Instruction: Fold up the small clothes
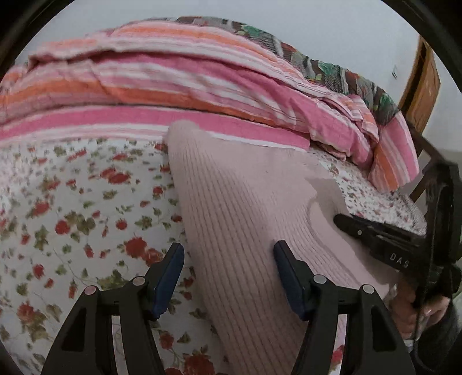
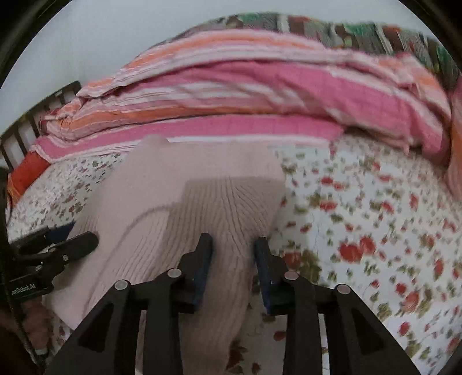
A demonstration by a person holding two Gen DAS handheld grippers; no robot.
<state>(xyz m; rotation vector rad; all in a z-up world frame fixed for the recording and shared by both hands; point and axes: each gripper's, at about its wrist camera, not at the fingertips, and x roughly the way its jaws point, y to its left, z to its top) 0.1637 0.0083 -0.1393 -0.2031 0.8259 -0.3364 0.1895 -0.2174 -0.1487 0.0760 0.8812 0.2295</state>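
While the pink ribbed garment (image 1: 245, 207) is spread flat on the floral sheet (image 1: 72, 202), the left gripper (image 1: 228, 253) and right gripper (image 2: 233, 248) are held parted over its near edges, presumably ready for a fold. Its near hem is cut off; details are blurred.

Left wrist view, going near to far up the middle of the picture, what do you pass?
Left claw → pink ribbed knit garment → pink and orange striped quilt → dark patterned blanket → pale wall.
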